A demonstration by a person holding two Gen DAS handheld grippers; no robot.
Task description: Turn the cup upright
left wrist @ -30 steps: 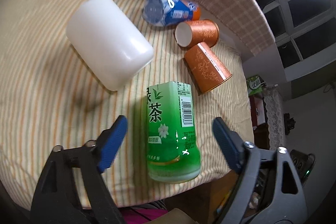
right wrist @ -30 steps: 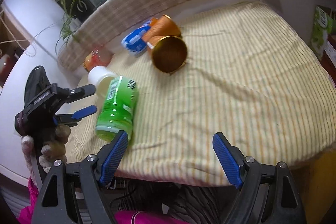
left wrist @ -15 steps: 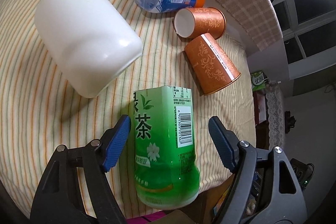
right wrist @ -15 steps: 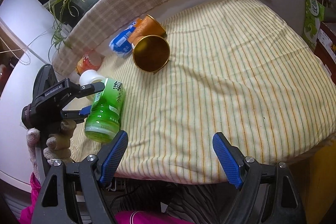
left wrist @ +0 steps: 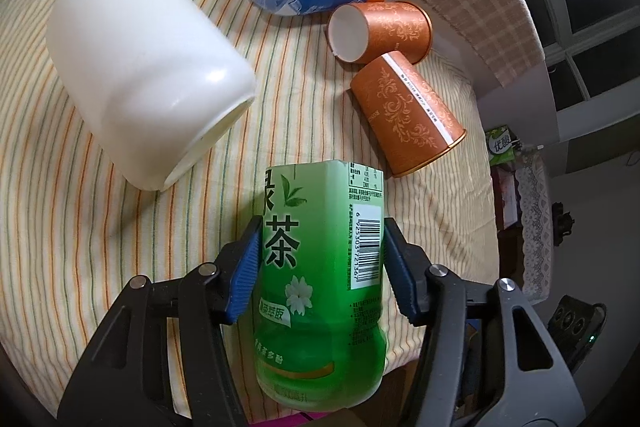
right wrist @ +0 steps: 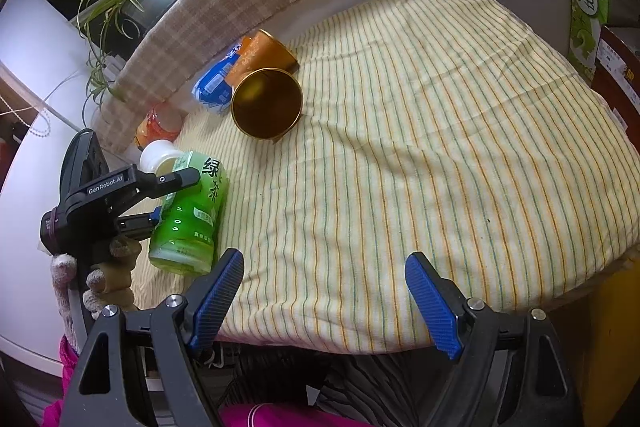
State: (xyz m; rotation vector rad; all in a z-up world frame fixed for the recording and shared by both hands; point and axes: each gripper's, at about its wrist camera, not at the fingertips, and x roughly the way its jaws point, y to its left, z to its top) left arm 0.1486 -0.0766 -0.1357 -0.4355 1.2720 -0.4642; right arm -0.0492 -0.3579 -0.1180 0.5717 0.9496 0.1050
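The green bottle (left wrist: 320, 287), lying at lower centre of the frame, is clamped between the left gripper (left wrist: 320, 267) fingers. The right gripper (right wrist: 324, 301) is held wide open, empty, over the striped bench (right wrist: 440, 167). Two orange cups (left wrist: 406, 115) lie tipped at upper right.

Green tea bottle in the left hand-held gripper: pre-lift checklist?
1. Left hand-held gripper pads on both sides of the green tea bottle: ok.
2. Firm grip: cannot tell.
3. Bottle lying on the striped cloth, not upright: not ok.
4. White jar beside the bottle, apart: ok.
5. Right hand-held gripper open, empty, away: ok.
6. Orange cups apart from the bottle: ok.
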